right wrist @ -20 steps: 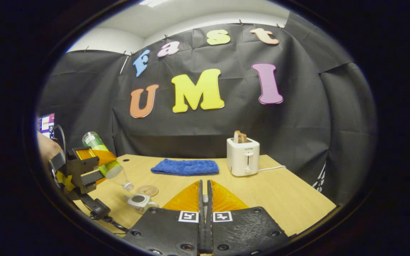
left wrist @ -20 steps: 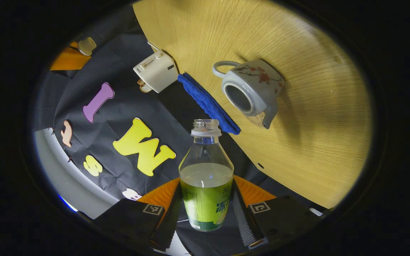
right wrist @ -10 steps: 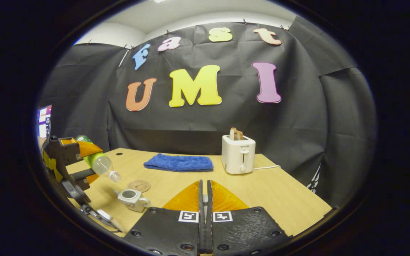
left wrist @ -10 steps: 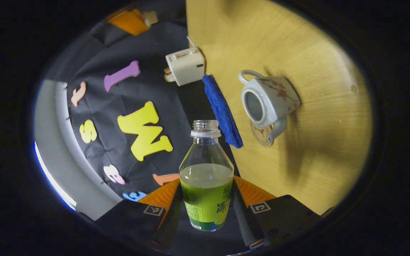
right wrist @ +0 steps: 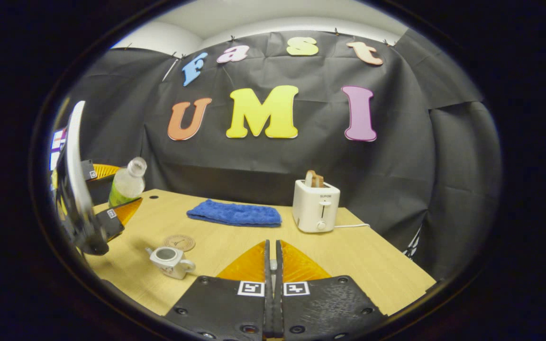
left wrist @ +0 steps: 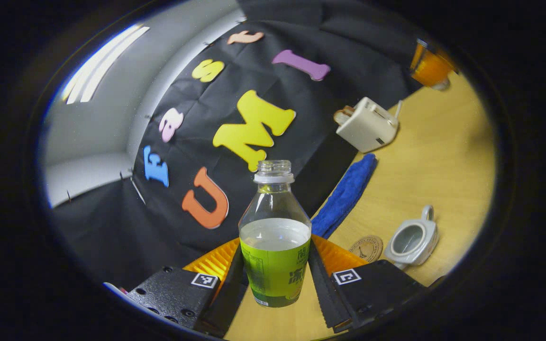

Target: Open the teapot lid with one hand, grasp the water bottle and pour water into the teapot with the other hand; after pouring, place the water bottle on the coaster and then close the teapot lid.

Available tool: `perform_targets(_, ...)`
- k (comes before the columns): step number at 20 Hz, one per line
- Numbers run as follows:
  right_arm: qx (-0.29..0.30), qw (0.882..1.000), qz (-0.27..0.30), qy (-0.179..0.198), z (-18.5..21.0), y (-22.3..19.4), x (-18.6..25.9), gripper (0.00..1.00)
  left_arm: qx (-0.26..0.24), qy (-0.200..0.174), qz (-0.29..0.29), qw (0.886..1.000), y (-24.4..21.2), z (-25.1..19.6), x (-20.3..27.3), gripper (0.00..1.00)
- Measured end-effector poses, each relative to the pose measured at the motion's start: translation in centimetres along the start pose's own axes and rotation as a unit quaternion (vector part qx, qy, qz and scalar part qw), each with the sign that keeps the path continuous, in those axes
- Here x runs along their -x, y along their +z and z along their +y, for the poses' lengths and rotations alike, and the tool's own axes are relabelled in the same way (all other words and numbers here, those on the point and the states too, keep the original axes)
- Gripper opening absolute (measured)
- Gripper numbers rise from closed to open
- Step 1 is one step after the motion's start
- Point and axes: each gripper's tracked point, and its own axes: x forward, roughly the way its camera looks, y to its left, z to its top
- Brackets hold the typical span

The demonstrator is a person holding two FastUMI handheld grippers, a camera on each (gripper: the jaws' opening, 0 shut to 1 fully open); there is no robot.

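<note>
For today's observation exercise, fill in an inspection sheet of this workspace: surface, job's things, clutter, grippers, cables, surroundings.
Surface: wooden table, no spills seen.
Job's things: teapot stands lidless on the table; its lid is pinched in the right gripper, as the left gripper view shows. Bottle is uncapped, partly full, near upright. Coaster lies bare behind the teapot.
Clutter: blue cloth folded at the back; toaster with toast beside it.
Grippers: left gripper holds the bottle by its label; right gripper's fingers look closed in its own view.
Cables: toaster's white cord runs to the right.
Surroundings: black cloth wall, ceiling light.
</note>
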Motion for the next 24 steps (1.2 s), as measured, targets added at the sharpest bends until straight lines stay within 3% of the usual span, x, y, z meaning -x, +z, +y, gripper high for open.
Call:
perform_targets(2,0.007,1.000,0.000,0.000,0.2,0.0,0.1,0.00,0.113,-0.016,0.008,0.993,0.0,-0.2,-1.7,0.72)
perform_targets(5,0.001,1.000,-0.001,0.001,0.1,0.0,0.1,0.00,0.291,-0.051,0.020,0.955,0.9,-0.8,-3.9,0.73)
perform_targets(7,-0.003,1.000,0.000,-0.005,-0.4,0.0,0.0,0.00,0.342,-0.068,-0.001,0.937,2.0,-1.0,-5.0,0.74)
perform_targets(10,-0.009,1.000,0.003,-0.004,-0.6,-0.3,-0.1,0.00,0.383,-0.091,0.015,0.919,0.8,-2.7,-6.9,0.74)
perform_targets(14,-0.010,1.000,0.011,-0.002,-0.5,-0.9,-0.6,0.00,0.410,-0.112,0.029,0.905,-0.8,-4.8,-8.6,0.74)
perform_targets(17,-0.007,1.000,0.022,-0.003,-0.3,-1.7,-1.1,0.00,0.402,-0.113,0.043,0.908,-2.3,-5.6,-9.2,0.74)
perform_targets(20,-0.004,1.000,0.027,-0.001,0.1,-2.2,-1.4,0.00,0.413,-0.123,0.046,0.901,-2.8,-6.4,-9.2,0.75)
perform_targets(24,0.003,0.999,0.032,0.003,0.8,-2.7,-1.7,0.00,0.397,-0.133,0.046,0.907,-2.8,-7.0,-9.2,0.77)
